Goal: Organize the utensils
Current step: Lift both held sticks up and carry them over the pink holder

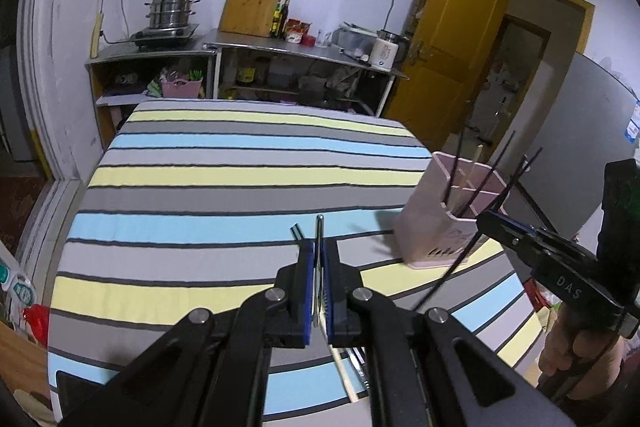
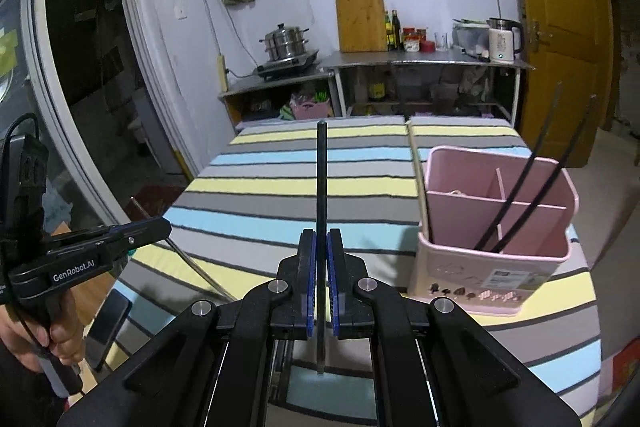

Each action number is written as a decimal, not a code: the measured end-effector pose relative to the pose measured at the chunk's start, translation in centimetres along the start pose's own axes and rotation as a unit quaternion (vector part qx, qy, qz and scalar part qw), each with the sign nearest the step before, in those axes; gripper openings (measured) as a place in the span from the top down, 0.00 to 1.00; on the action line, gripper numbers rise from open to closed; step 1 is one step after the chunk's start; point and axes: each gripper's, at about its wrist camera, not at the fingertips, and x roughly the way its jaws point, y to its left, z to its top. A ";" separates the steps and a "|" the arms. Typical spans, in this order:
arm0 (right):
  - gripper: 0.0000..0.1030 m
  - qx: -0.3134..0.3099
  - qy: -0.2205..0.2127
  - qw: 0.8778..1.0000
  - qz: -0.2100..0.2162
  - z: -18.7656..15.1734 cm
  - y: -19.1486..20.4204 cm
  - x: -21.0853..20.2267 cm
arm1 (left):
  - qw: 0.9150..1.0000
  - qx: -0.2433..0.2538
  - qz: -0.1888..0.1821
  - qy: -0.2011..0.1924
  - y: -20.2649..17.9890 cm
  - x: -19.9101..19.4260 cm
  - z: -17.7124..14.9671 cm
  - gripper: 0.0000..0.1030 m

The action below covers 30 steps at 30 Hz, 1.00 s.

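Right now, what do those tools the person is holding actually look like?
Each hand-held gripper is a black plastic pistol-grip frame with silver pivot bolts and two blue-padded fingers. The left hand-held gripper bears "GenRobot.AI" in white; the right hand-held gripper reads "DAS". A black cable trails from the left one.

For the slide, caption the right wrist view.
Right gripper clamps a black chopstick beside the pink plastic utensil holder.

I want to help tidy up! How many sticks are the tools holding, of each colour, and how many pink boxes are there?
Silver stick, pinched in the left tool: 1
Black stick, pinched in the right tool: 1
Pink box: 1
Total: 3
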 end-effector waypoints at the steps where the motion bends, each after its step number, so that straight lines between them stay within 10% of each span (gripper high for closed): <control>1: 0.95 0.001 -0.003 1.000 -0.001 0.1 -0.1 -0.1 | 1.000 0.002 -0.002 -0.001 -0.3 -0.1 0.1 0.95; 30: 0.95 0.046 -0.116 0.990 -0.059 4.5 -6.9 -9.7 | 0.989 0.042 -0.136 -0.032 -11.4 1.4 8.2 0.95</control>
